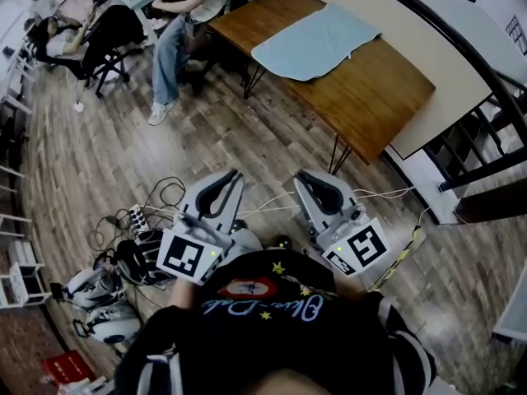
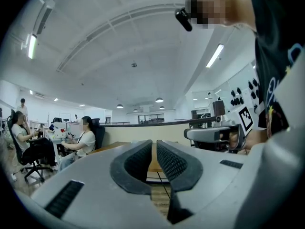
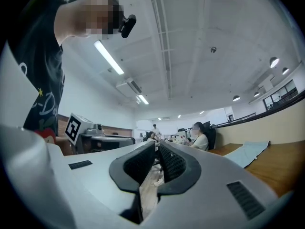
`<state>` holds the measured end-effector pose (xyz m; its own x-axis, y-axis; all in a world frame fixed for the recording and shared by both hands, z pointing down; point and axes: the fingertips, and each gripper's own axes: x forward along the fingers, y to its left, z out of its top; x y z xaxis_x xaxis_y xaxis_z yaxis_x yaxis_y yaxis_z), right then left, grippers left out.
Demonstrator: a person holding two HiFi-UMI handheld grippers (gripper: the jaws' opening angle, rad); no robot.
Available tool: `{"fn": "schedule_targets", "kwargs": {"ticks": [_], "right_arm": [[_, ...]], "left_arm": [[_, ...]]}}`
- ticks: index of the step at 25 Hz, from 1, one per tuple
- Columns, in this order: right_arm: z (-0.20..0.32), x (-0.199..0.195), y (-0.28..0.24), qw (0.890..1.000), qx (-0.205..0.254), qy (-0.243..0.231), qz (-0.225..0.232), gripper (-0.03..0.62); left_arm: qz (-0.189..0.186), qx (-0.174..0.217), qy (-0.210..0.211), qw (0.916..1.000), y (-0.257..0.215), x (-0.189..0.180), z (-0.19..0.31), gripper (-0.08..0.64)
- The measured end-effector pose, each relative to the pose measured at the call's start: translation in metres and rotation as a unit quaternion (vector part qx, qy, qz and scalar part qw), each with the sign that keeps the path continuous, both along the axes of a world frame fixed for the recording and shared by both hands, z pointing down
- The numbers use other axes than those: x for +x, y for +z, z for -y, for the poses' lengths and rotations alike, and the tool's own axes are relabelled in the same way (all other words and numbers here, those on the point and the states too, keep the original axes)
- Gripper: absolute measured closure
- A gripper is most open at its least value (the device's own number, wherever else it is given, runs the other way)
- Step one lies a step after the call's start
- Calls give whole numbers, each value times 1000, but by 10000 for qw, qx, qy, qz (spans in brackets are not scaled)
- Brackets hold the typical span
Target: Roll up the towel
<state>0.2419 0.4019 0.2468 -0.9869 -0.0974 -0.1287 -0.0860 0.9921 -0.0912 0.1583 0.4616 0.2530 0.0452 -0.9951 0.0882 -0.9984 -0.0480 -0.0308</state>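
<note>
1. Nearby, left tongs (image 1: pixel 230 178): closed, holding nothing.
2. Likewise right tongs (image 1: pixel 306 178): closed, holding nothing.
3. Well apart from both, across the floor (image 1: pixel 247 138): light-blue towel (image 1: pixel 317 41), spread flat on the bench (image 1: pixel 370 97).

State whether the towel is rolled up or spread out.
Spread out: the towel lies flat on the wooden table, no roll begun.
</note>
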Motion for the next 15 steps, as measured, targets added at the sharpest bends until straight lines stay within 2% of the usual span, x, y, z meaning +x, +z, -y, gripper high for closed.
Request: {"fn": "schedule_targets", "kwargs": {"ticks": [2,4,5,7,15], "right_arm": [[1,1,2,10000,0,-16,-20,589],[4,2,4,10000,-29,-16,-17,588],[6,3,5,10000,-55,-12,-16,581],[9,4,6,9999,-104,-17,-36,526],[14,-9,16,9997,-172,-75,-144,509]], "left_arm": [[42,-33,-16,10000,0,1,2,541],[76,-86,-14,9999,1,3,4,481],[90,-112,-12,9999,1,4,5,477],[96,-150,-32,9998,1,5,5,476],[1,-238,-231,9995,10,-17,5,456]]}}
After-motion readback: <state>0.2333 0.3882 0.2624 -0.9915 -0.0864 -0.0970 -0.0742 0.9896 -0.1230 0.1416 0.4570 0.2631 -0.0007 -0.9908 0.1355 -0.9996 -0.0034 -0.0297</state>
